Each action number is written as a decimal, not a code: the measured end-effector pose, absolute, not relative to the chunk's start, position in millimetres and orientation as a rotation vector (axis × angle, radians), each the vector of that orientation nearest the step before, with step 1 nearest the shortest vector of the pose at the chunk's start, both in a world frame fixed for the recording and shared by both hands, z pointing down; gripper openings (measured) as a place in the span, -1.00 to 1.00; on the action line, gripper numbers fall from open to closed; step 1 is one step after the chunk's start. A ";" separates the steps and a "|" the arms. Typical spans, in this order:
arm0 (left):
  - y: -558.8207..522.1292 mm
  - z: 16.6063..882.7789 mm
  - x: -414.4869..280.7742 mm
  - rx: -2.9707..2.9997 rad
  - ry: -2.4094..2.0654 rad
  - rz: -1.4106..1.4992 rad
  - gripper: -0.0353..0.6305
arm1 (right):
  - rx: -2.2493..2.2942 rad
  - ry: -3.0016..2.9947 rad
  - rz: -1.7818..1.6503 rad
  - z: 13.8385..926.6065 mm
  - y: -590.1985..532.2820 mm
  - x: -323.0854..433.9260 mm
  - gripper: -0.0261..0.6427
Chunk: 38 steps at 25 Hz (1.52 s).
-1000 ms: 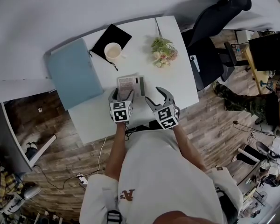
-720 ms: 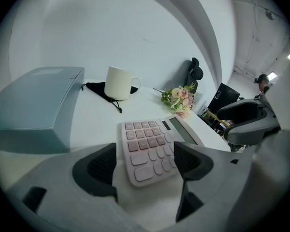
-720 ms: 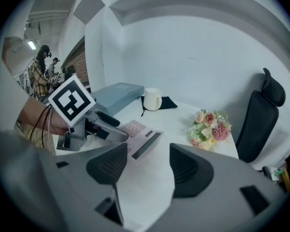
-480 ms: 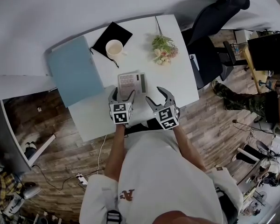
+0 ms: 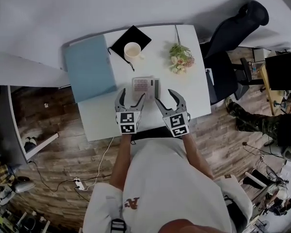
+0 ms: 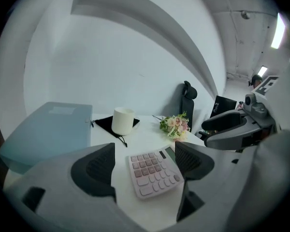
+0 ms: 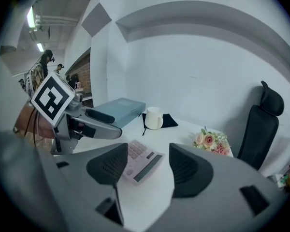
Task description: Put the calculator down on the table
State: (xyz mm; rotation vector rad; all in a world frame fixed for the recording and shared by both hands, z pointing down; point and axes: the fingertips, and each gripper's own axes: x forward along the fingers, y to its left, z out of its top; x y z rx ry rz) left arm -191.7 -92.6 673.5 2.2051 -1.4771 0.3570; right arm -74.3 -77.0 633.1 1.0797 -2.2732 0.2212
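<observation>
From the head view: pink calculator (image 5: 145, 87) already flat on the white surface (image 5: 102, 123), near its middle, at 5 o'clock from the mug (image 5: 132, 51) and 8 o'clock from the flower bunch (image 5: 182, 59). Left gripper (image 5: 132, 95) at 8 o'clock of it, right gripper (image 5: 166, 97) at 4 o'clock, both with jaws spread wide and gripping nothing. Judged from that, set-down done, with only drawing clear left to do. From the left gripper view: jaws wide, having just been opening, one pad to each side of the calculator (image 6: 153, 172). Clear gap of bare surface on the 9 o'clock side; on the 3 o'clock side the pad merely in front of a corner, no press to be seen. Appears to rest on its own. Pale casing, rows of rounded pink keys, grey display strip along the far end toward 1 o'clock, body set slightly askew. From the right gripper view: jaws wide and empty, calculator (image 7: 140, 161) partly behind the pad at 9 o'clock, display edge nearest, untouched. Left gripper in sight further out at 9 o'clock.
</observation>
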 end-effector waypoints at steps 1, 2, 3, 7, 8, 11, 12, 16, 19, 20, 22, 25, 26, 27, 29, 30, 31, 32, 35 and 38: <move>-93.5 664.0 -193.6 2.224 -1.503 0.350 0.30 | 1.084 -2.293 0.210 627.4 -78.5 -76.4 -0.11; -94.0 654.2 -195.5 2.242 -1.528 0.348 0.30 | 1.090 -2.314 0.195 620.9 -79.9 -78.3 -0.11; -93.8 643.9 -197.2 2.261 -1.554 0.348 0.30 | 1.097 -2.336 0.178 613.6 -80.8 -79.7 -0.11; -86.8 597.5 -197.2 2.334 -1.665 0.320 0.30 | 1.135 -2.417 0.099 576.4 -78.0 -75.4 -0.11; -83.7 584.6 -194.9 2.353 -1.690 0.306 0.31 | 1.145 -2.435 0.078 565.9 -76.2 -71.9 -0.11; -72.4 547.1 -186.8 2.418 -1.762 0.278 0.31 | 1.175 -2.490 0.024 536.1 -69.6 -61.4 -0.11; -68.1 535.7 -184.3 2.437 -1.787 0.271 0.31 | 1.181 -2.508 0.007 527.3 -66.9 -58.3 -0.11; -47.5 498.0 -177.8 2.487 -1.873 0.238 0.31 | 1.206 -2.571 -0.056 495.5 -53.2 -49.4 -0.09; -30.6 478.6 -178.9 2.492 -1.932 0.214 0.31 | 1.226 -2.604 -0.105 475.5 -40.7 -45.4 -0.06; -25.3 473.8 -179.3 2.490 -1.950 0.210 0.31 | 1.229 -2.619 -0.119 470.1 -36.7 -43.8 -0.05; -15.0 465.8 -179.3 2.486 -1.979 0.208 0.31 | 1.236 -2.644 -0.132 459.9 -28.8 -40.4 -0.04; -3.4 455.8 -178.1 2.472 -2.012 0.208 0.31 | 1.267 -2.662 -0.129 447.5 -20.3 -33.4 0.01; -0.8 454.4 -178.1 2.470 -2.022 0.213 0.31 | 1.280 -2.666 -0.128 446.0 -19.0 -30.7 0.05; 1.2 453.7 -178.1 2.469 -2.031 0.221 0.33 | 1.289 -2.668 -0.125 446.1 -17.9 -28.4 0.08; 4.2 452.8 -177.4 2.468 -2.041 0.239 0.33 | 1.295 -2.669 -0.121 447.6 -15.8 -25.3 0.10; 4.8 451.9 -176.6 2.466 -2.041 0.243 0.34 | 1.295 -2.669 -0.121 448.0 -15.1 -24.3 0.10; 4.7 450.5 -175.8 2.461 -2.040 0.242 0.34 | 1.296 -2.668 -0.121 448.2 -15.1 -23.7 0.10; 3.9 449.3 -175.3 2.461 -2.040 0.244 0.34 | 1.296 -2.666 -0.120 448.5 -15.7 -23.5 0.10; -0.1 447.4 -175.6 2.467 -2.043 0.262 0.34 | 1.297 -2.664 -0.112 449.4 -19.8 -24.6 0.10; -7.0 446.8 -177.1 2.475 -2.042 0.266 0.34 | 1.299 -2.658 -0.106 450.2 -26.3 -26.5 0.10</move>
